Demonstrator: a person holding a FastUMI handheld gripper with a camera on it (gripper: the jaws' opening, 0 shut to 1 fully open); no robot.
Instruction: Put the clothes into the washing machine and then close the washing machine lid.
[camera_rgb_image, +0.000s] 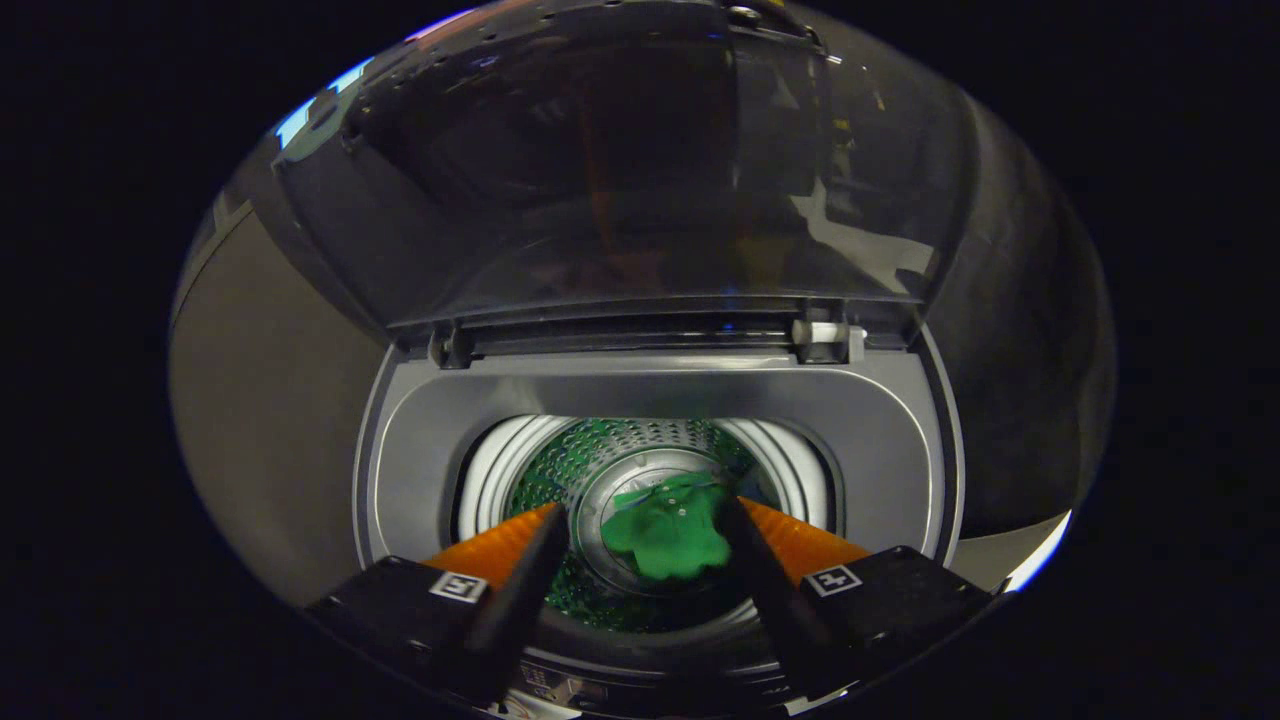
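**Hovering over the loaded drum, lid yet to close**

Spreading wide and holding nothing, the gripper (645, 560) hangs above the washing machine (400, 470) opening. The green cloth (665, 535) lies crumpled at the bottom of the drum (560, 470), below and between the fingers, with no clear long axis. The lid (640, 180) stands raised beyond the opening, hinged at the far rim.

Gripper view looks down, close above the open washing machine (655, 400).
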